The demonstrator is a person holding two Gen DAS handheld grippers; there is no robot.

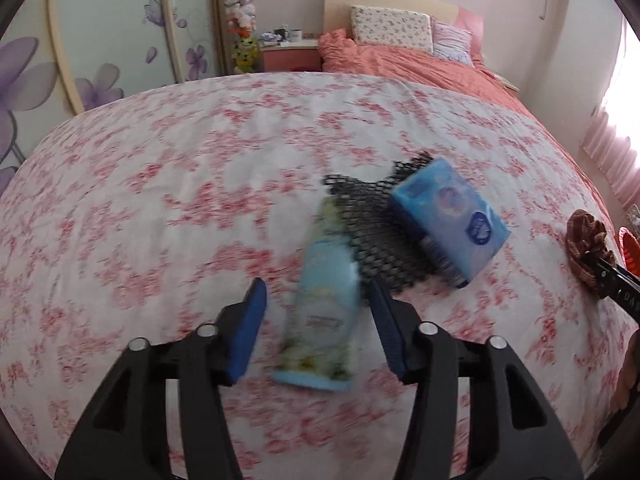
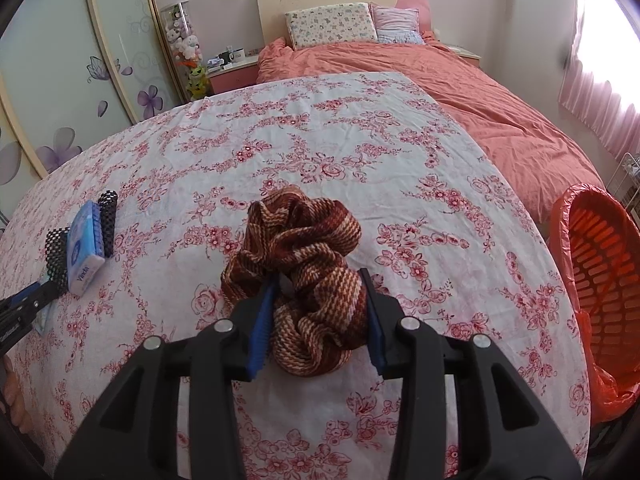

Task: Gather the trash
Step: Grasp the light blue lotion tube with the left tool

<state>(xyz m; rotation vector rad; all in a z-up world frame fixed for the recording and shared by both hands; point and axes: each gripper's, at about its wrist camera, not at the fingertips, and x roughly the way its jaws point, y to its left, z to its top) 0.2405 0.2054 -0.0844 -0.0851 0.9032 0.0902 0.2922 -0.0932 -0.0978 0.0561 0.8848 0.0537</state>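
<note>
A light blue wrapper [image 1: 326, 304] lies on the floral cloth between the open fingers of my left gripper [image 1: 318, 292], not clamped. Behind it lie a black mesh net [image 1: 372, 232] and a blue tissue pack [image 1: 448, 220]. In the right wrist view my right gripper [image 2: 320, 284] has its fingers on either side of a crumpled brown striped cloth [image 2: 304, 264], closed against it. The same cloth [image 1: 588, 248] shows at the right edge of the left wrist view. The tissue pack [image 2: 86, 248] and the mesh [image 2: 106, 220] show at the left of the right wrist view.
An orange basket lined with a red bag [image 2: 600, 276] stands off the table's right edge. The floral tablecloth [image 2: 320, 140] covers a large table. Behind it are a bed with an orange duvet [image 2: 480, 92], a nightstand [image 2: 232, 72] and wardrobe doors [image 2: 80, 80].
</note>
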